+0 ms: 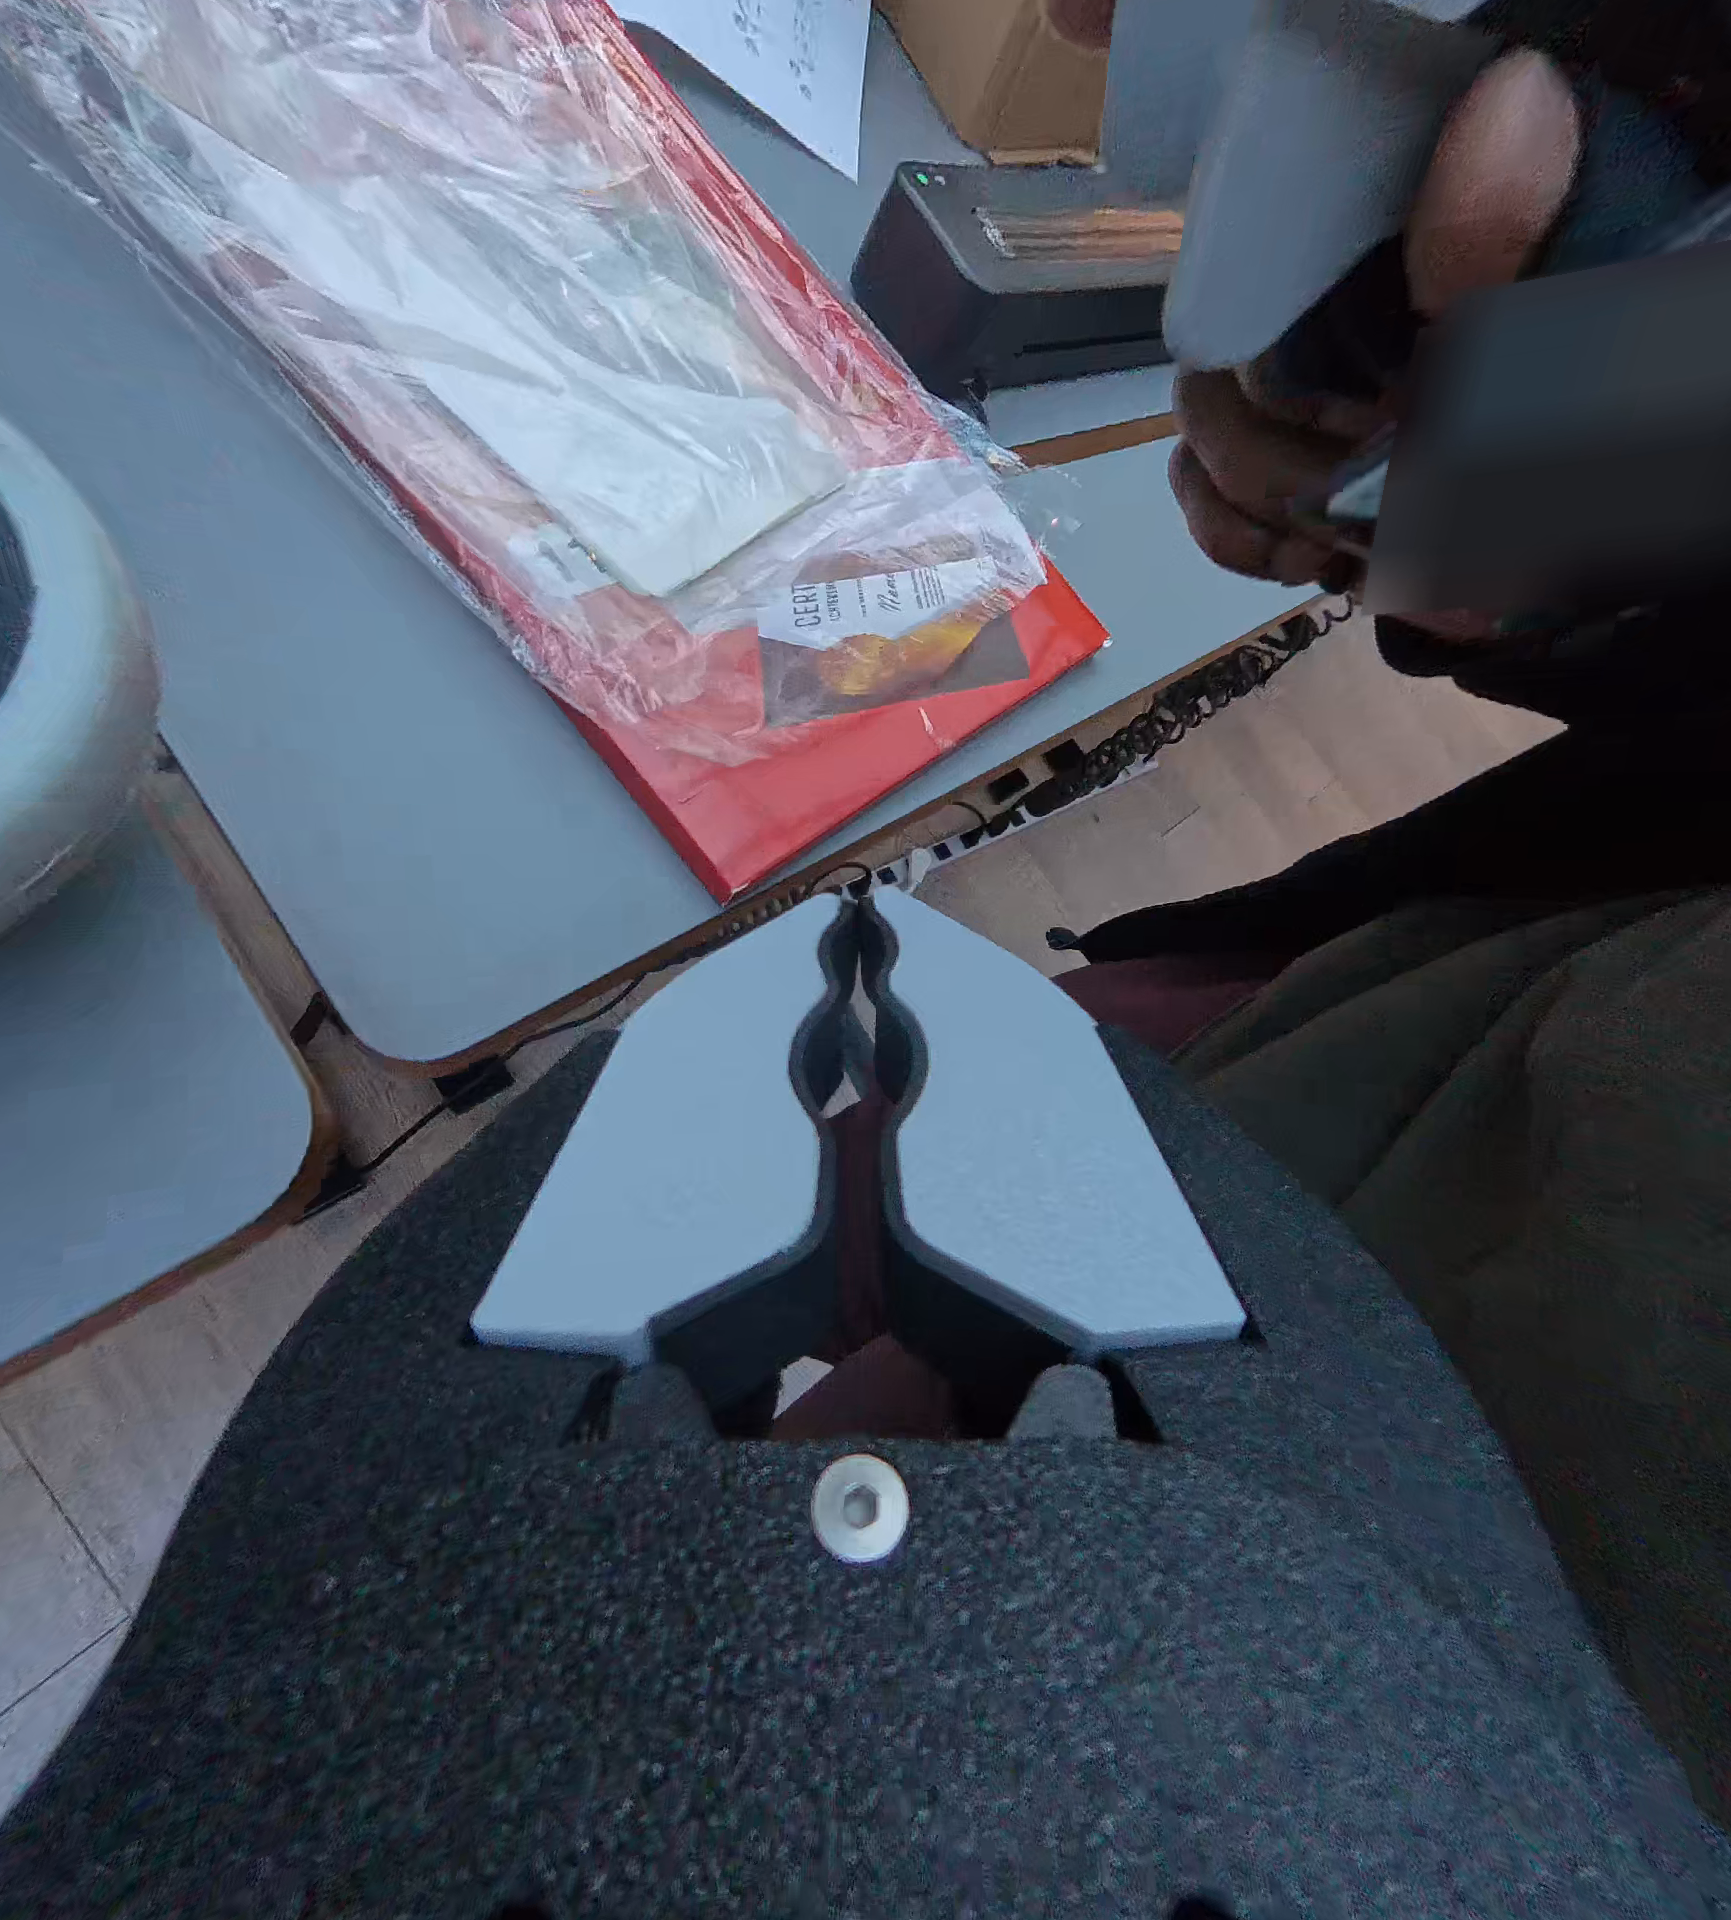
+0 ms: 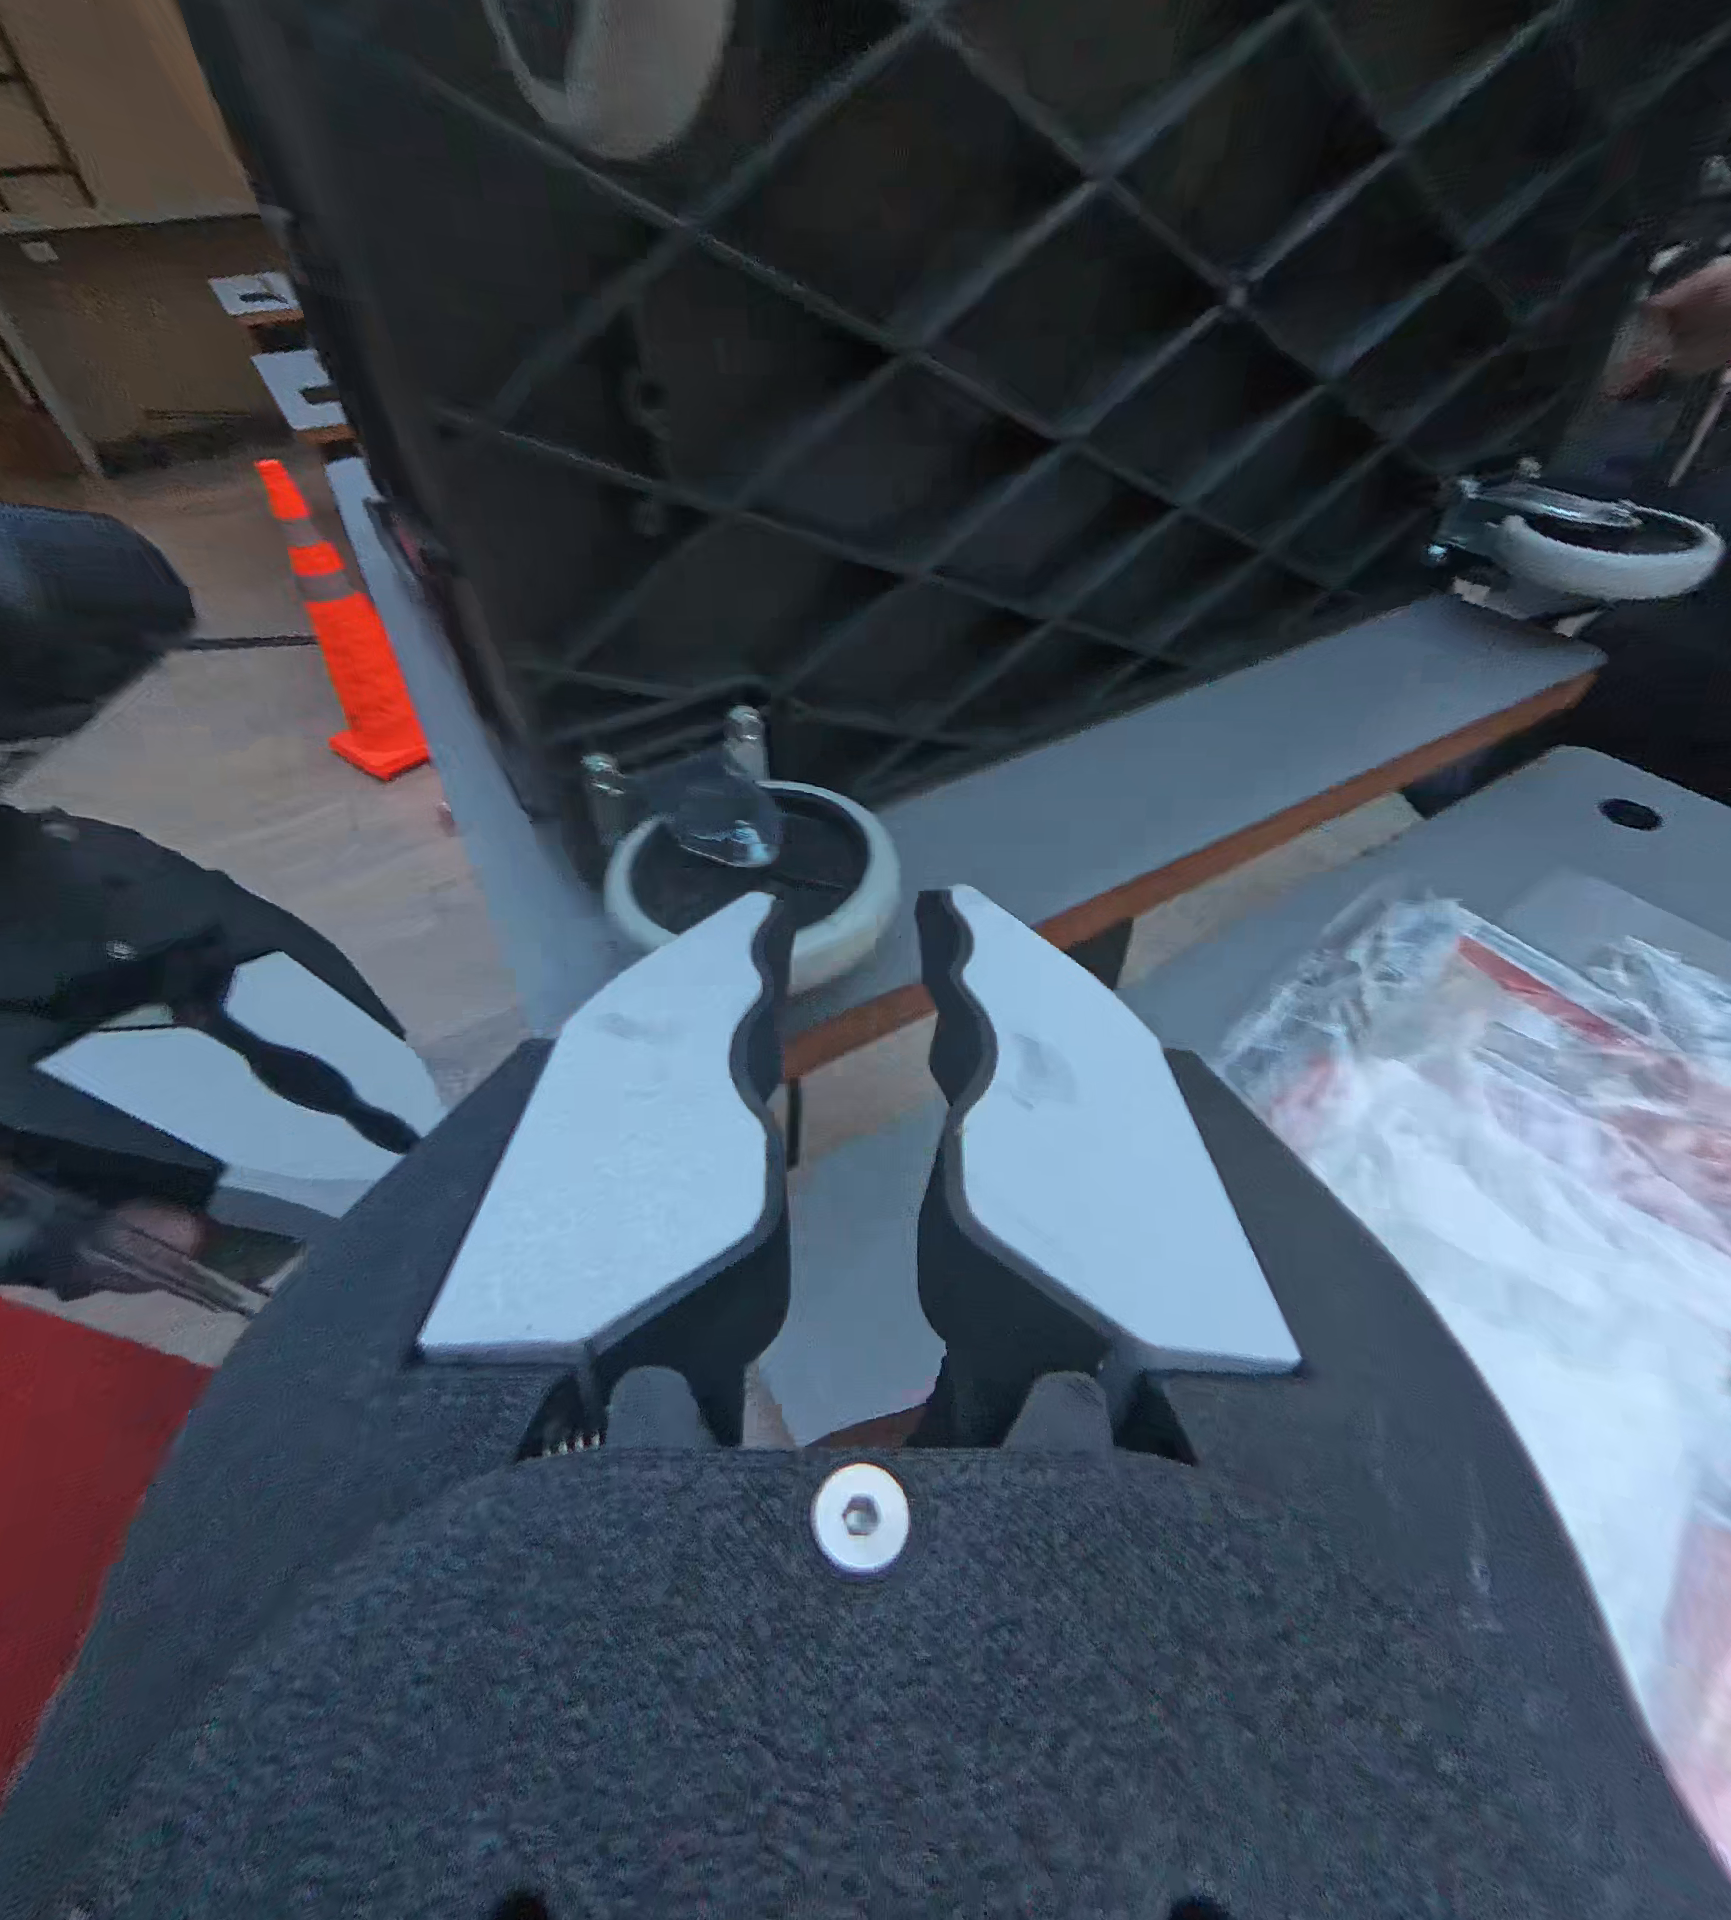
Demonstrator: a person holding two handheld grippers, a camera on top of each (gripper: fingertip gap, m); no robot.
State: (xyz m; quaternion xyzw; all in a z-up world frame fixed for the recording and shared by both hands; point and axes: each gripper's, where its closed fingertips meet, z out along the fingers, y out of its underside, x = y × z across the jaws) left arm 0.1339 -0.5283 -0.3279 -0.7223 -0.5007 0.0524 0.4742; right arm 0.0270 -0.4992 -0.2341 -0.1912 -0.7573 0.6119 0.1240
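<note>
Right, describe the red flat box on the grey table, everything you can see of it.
The red flat box is thin, rectangular and looks like card, lying flat on the grey table with one corner close to the table's edge. Crinkled clear plastic wrap covers most of its top, with white papers under the film; the near end is bare red. In the right wrist view it shows again as the wrapped bundle. Neither tool touches it.
</note>
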